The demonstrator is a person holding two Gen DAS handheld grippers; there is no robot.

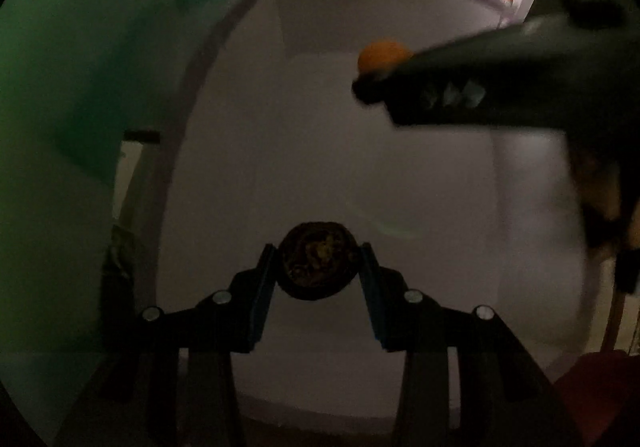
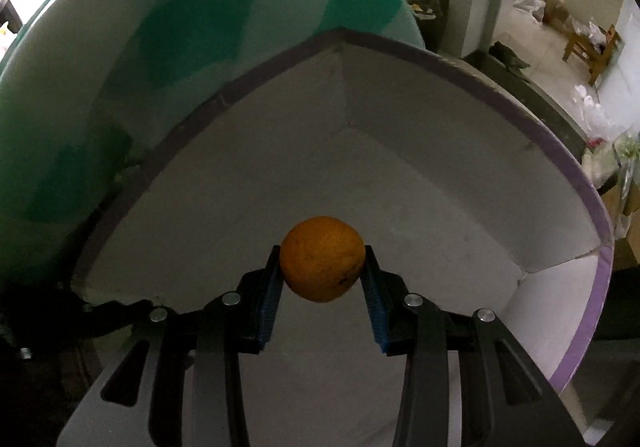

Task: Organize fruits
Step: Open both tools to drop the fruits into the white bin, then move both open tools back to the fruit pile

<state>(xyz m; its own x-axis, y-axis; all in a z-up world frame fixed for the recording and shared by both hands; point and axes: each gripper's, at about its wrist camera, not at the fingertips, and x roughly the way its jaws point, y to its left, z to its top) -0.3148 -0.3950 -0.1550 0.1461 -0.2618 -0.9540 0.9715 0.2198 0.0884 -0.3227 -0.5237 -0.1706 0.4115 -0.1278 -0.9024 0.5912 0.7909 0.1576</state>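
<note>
My left gripper is shut on a dark, round, mottled fruit with yellowish patches, held over the white inside of a box with a purple rim. An orange sits between the blue pads of my right gripper, which is shut on it above the same box. In the left wrist view the right gripper reaches in from the upper right, blurred, with the orange at its tip.
A white and green patterned surface lies to the left of the box, seen blurred in the left wrist view. A wooden chair and bags stand on the floor at the far right. The box has upright walls and a far corner.
</note>
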